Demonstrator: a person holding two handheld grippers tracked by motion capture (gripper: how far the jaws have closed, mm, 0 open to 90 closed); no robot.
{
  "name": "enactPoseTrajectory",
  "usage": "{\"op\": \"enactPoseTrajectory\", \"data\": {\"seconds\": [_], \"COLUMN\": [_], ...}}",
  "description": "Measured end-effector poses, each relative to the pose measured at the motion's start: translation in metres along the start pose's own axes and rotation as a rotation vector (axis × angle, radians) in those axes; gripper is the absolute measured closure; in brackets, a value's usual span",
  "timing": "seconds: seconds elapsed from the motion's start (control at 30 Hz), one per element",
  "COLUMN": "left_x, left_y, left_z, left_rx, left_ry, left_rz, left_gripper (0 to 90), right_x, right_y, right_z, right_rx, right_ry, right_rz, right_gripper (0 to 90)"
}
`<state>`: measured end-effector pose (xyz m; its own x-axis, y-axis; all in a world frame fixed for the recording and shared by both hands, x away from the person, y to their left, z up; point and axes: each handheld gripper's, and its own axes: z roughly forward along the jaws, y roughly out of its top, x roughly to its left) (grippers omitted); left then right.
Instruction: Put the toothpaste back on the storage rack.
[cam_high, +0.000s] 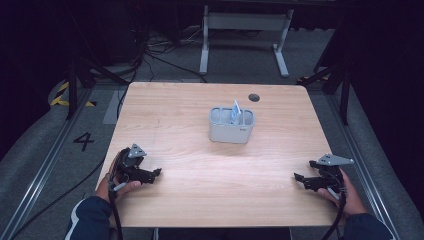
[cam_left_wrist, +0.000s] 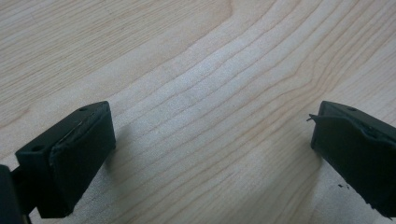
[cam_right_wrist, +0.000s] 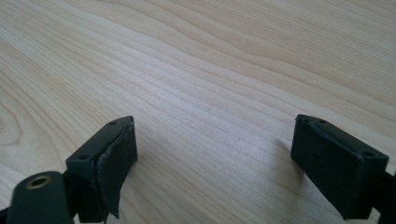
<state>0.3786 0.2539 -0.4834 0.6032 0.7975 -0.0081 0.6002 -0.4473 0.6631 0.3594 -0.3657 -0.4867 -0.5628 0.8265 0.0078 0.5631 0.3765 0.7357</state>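
Here, a small grey holder (cam_high: 231, 125) stands upright near the middle of the table (cam_high: 190, 110), a bit toward the far edge. Its long side runs left to right, and a blue-white packet (cam_high: 236, 112) sticks up out of it. Lots of bare wood lies all around. The left gripper (cam_high: 156, 173) and right gripper (cam_high: 297, 177) rest low by the near corners, pointing inward, jaws wide apart and holding nothing.

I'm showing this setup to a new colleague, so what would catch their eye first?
Probably the grey container standing alone past the middle of the wooden table, with a bluish packet sticking up out of it. Next, the left hand-held gripper and right hand-held gripper near the front corners, both open over bare wood.
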Motion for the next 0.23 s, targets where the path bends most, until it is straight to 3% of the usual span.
{"op": "enactPoseTrajectory", "data": {"seconds": [0.23], "left_x": [0.0004], "left_y": [0.0001], "left_z": [-0.0001], "left_rx": [0.000], "left_ry": [0.001], "left_rz": [0.006], "left_gripper": [0.2], "right_x": [0.0000], "right_y": [0.0000], "right_z": [0.0000], "right_rx": [0.000], "right_ry": [0.000], "right_rz": [0.000], "right_gripper": [14.7]}}
